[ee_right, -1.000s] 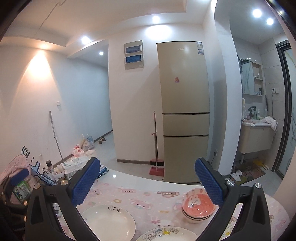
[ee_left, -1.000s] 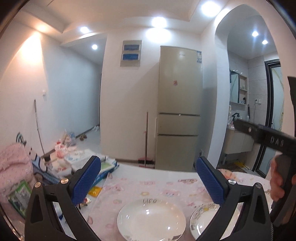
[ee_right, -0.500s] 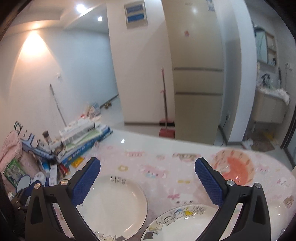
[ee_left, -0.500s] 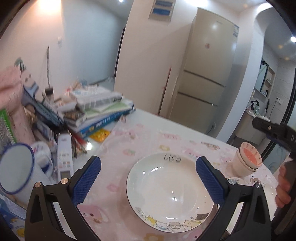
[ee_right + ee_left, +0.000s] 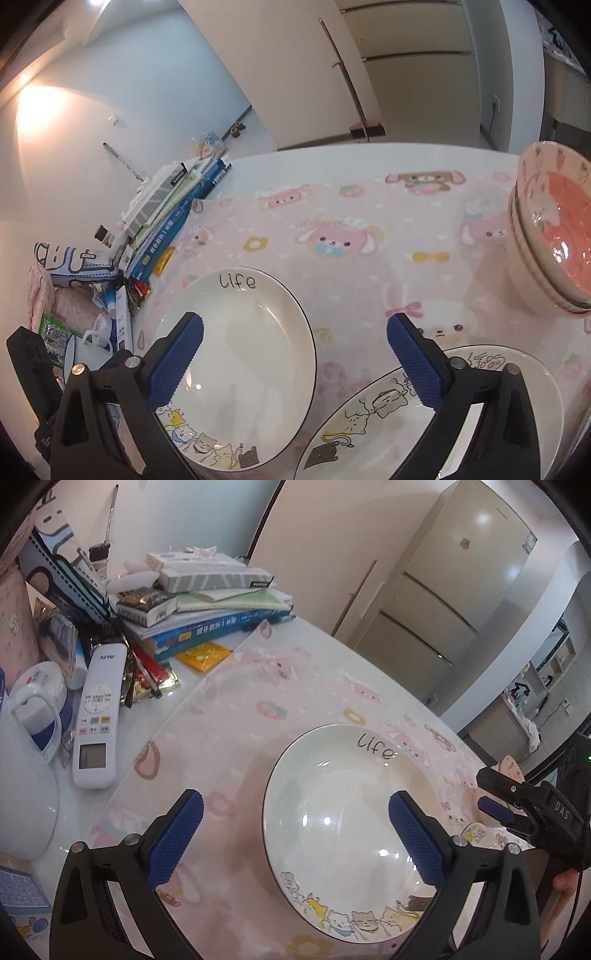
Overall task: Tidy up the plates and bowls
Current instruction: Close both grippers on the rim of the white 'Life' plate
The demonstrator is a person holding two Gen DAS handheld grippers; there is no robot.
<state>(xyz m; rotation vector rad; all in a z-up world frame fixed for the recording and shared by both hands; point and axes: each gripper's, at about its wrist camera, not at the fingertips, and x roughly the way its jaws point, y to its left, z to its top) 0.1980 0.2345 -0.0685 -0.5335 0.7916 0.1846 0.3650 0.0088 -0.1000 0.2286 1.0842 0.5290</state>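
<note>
Pink counter [image 5: 369,206]: bowls [image 5: 550,236] already stacked, two plates apart. Both jaws spread, empty, over the white plate [image 5: 347,775]; right jaws have just been closing slightly.

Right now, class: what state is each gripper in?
Left gripper: open, holding nothing, above the "Life" plate.
Right gripper: open, holding nothing.

Glossy glazed plate [image 5: 343,805], smooth printed tablecloth [image 5: 236,716], matt black tongs with rough blue pads [image 5: 173,840].
</note>
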